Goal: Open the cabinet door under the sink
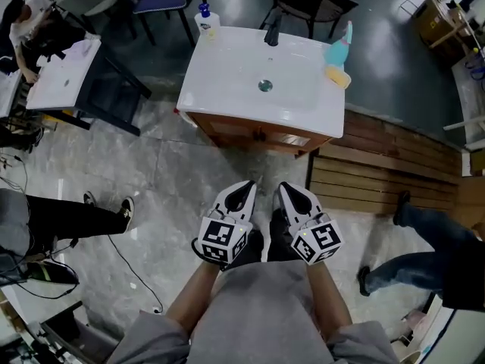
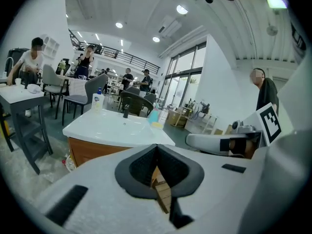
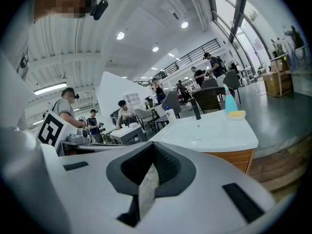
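Both tongs clenched on nothing: left gripper (image 1: 246,188) & right gripper (image 1: 286,190) sit side by side just in front of my waist, jaws together, noses aimed at the sink (image 1: 227,89) unit and tipped a bit below level, forearms (image 1: 193,298) tucked in close. The cabinet door (image 1: 236,131) is under that white sink, straight ahead, well apart from both tips. Dark knobs (image 1: 260,135) sit near the middle of the wood front, prob. where two leaves meet, tho I can't tell which leaf each belongs to. To do this right, imo: use one tong only, open its jaws before arriving, and drop low since the front hides under the sink's overhang. Come in level & square to a knob, pinch behind its head, then pull along the door's swing arc, not straight back, so the pads don't slip off. Keep the other tong out of the door's path.
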`<state>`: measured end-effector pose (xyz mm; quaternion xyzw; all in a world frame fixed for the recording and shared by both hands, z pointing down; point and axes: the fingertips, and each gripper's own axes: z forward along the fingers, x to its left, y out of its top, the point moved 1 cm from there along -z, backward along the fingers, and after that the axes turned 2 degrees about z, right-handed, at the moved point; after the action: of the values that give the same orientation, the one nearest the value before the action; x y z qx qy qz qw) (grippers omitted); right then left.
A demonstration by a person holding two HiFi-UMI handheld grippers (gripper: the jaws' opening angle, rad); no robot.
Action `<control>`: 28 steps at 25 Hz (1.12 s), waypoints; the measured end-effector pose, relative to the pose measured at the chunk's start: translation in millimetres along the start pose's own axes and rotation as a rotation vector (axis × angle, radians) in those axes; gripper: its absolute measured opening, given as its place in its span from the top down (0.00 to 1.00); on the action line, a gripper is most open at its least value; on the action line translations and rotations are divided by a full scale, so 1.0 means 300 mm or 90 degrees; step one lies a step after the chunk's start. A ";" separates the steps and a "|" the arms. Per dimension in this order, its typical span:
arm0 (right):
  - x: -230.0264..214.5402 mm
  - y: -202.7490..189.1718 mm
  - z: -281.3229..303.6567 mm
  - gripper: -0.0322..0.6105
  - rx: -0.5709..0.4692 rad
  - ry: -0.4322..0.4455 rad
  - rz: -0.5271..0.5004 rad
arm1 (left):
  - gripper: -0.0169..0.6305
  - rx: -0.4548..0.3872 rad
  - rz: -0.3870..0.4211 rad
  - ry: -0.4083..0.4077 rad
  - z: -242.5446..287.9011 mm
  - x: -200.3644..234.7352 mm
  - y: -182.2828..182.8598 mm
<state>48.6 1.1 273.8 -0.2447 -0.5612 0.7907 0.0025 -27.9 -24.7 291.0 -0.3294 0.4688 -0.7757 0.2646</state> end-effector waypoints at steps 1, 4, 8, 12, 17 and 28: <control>-0.016 -0.007 0.015 0.94 0.004 0.002 0.002 | 0.96 0.001 -0.003 0.002 0.017 0.010 -0.008; -0.067 -0.029 0.067 0.94 0.020 0.010 0.011 | 0.96 0.008 -0.016 0.016 0.070 0.046 -0.032; -0.154 -0.033 0.136 0.94 0.039 0.028 0.019 | 0.96 0.024 -0.034 0.044 0.164 0.087 -0.051; -0.275 -0.019 0.215 0.94 0.061 0.057 0.022 | 0.96 0.042 -0.056 0.080 0.286 0.125 -0.067; -0.418 -0.054 0.334 0.94 0.086 0.081 0.042 | 0.96 0.061 -0.068 0.116 0.445 0.197 -0.108; -0.522 -0.215 0.523 0.94 0.125 0.124 0.062 | 0.96 0.089 -0.086 0.150 0.613 0.322 -0.260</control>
<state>107.8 -157.8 430.4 -0.3455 -0.4656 0.8136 0.0427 41.7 -162.9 449.9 -0.2480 0.4181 -0.8558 0.1770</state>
